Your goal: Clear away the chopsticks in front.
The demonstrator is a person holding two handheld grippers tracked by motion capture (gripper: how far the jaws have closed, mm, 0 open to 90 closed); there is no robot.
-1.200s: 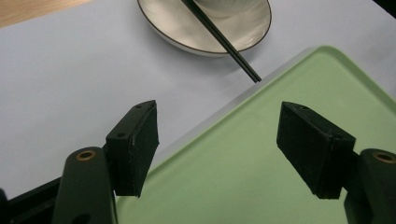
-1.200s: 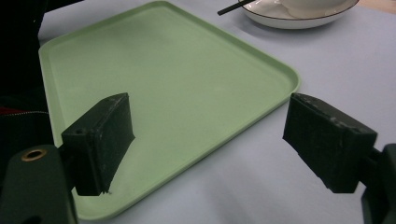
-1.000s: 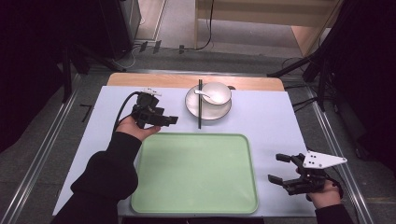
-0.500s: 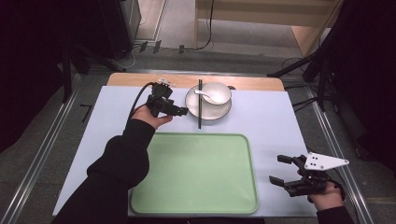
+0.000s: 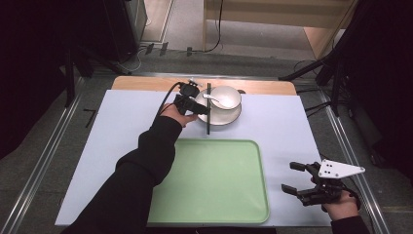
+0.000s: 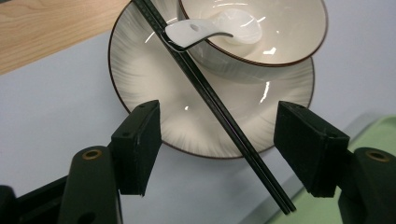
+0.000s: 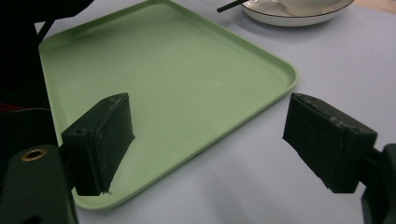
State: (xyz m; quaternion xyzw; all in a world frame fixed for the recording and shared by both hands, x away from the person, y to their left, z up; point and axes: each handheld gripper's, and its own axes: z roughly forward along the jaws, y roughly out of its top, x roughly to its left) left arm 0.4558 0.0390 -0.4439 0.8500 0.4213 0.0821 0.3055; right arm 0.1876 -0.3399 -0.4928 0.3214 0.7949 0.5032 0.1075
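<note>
A white bowl (image 5: 227, 95) stands on a ribbed white plate (image 5: 229, 118) at the back of the table. A white spoon (image 5: 214, 99) lies in the bowl. A pair of black chopsticks (image 5: 208, 117) lies across the plate's left side, with the ends running off toward the green tray (image 5: 214, 180). My left gripper (image 5: 202, 108) is open just over the plate's left edge. In the left gripper view the chopsticks (image 6: 219, 109) run between its spread jaws, untouched. My right gripper (image 5: 288, 177) is open and empty, low over the table beside the tray's right edge (image 7: 280, 77).
The tray sits on a pale blue mat (image 5: 292, 131) in front of the plate. A strip of bare wooden table (image 5: 146, 84) runs along the back. Metal rails (image 5: 48, 146) border both sides.
My left gripper has travelled right and back from the tray's far-left corner to the plate, and now straddles the chopsticks. The right gripper has hardly moved.
</note>
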